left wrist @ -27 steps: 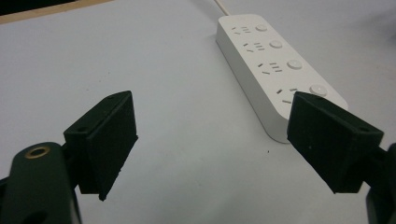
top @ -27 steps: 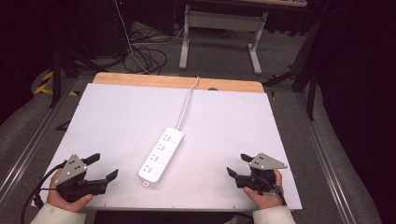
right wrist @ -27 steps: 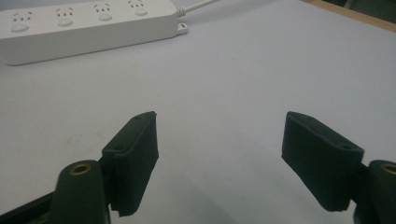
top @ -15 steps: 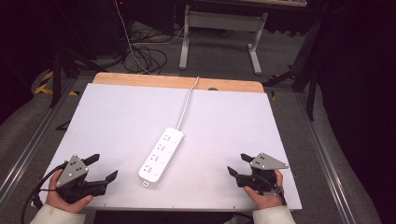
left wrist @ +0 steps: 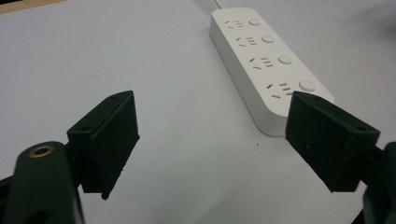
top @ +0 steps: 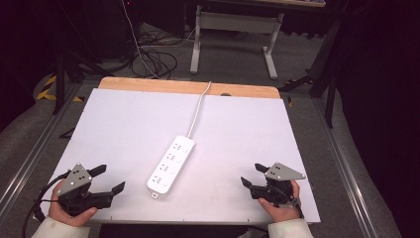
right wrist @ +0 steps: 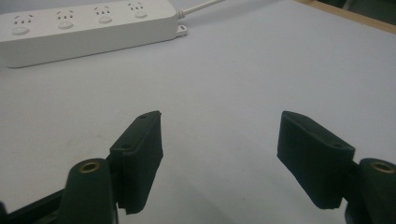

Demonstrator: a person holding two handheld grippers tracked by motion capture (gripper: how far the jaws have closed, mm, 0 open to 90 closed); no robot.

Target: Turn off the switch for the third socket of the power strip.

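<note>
- Both grippers rest at the near edge of the white table (top: 124,119), one toward each near corner, with the power strip (top: 171,164) lying between them.
- Left gripper (top: 110,179): jaws spread wide, nothing between them. In the left gripper view the strip's near end (left wrist: 275,70) sits just ahead of one pad and apart from it.
- Right gripper (top: 251,174): jaws likewise released and empty. In the right gripper view the strip (right wrist: 88,25) lies farther off across bare table.
- The strip lies flat, sockets up, at a slant near the table's middle. Its white cable (top: 199,109) runs from the far end toward the wooden far edge (top: 188,87).
- Judged step: an approach to the strip, not yet begun. Neither gripper touches it.
- To do it well: bring the jaws across the strip's narrow width, not its length (the long axis would likely exceed the opening).
- Lower the jaws until the pads straddle both long sides before closing. The body is smooth plastic and may slip from a shallow pinch.
- Grip near an end and mind the cable, which could drag or twist the strip if it is lifted.
- Count: one power strip, one cable, four socket groups and four round buttons on its face (counted in the left gripper view), two grippers, two hands.
</note>
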